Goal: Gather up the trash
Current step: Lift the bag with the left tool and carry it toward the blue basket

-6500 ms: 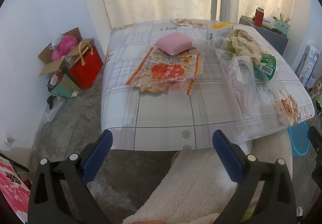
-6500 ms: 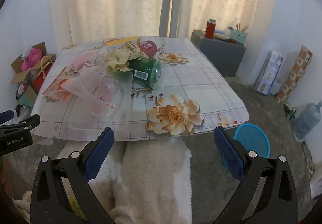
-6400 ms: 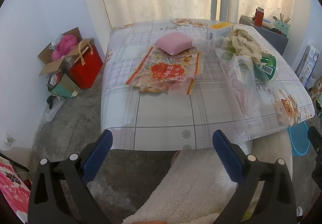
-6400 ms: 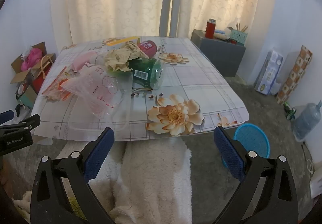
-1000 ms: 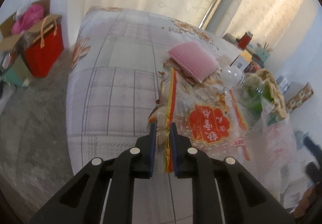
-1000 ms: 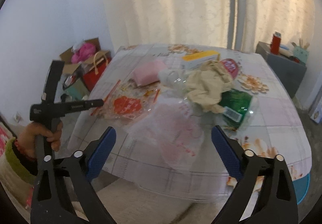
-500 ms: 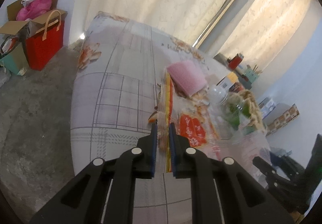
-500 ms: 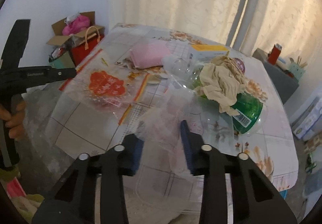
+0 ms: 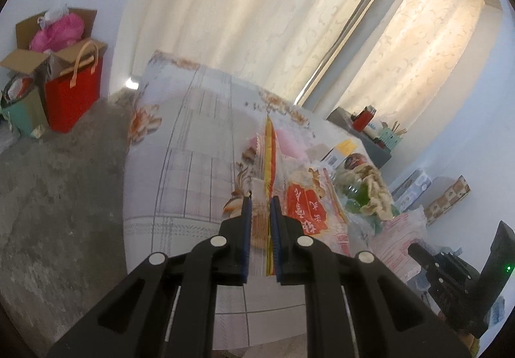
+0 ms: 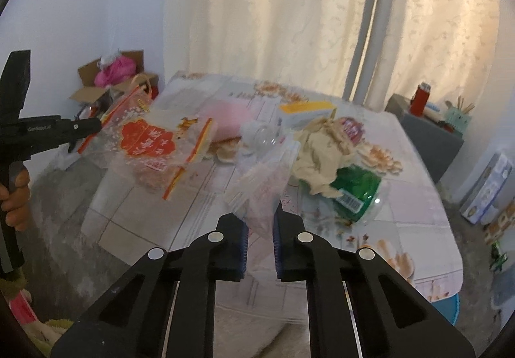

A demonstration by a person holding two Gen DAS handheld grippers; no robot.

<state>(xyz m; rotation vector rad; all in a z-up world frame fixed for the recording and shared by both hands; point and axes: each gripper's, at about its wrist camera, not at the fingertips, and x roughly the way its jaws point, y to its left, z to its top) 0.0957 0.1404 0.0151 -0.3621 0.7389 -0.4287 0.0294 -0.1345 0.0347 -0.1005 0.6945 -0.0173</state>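
Curtained room; desk [image 10: 206, 206] cluttered: left tongs [image 9: 258, 208] pinch snack wrapper [image 10: 149, 145], right tongs [image 10: 260, 219] pinch clear bag [image 10: 267, 184]; nothing appears bagged yet.

On the table [image 10: 412, 197] I count one red-label snack bag [image 10: 151, 142], one clear pink-print bag [image 10: 264, 187], one green bottle [image 10: 357, 187], one clear bottle [image 10: 262, 134], one crumpled beige cloth [image 10: 318, 158], one pink pad [image 10: 225, 116], one yellow-topped box [image 10: 304, 111].

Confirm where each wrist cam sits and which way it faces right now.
Left wrist: on the left gripper, facing along the table; jaws pinch the red-printed snack bag.
Right wrist: on the right gripper, facing the curtained window; jaws pinch the clear pink-printed bag; left hand visible.
Shared: snack bag, green bottle, each other's gripper.
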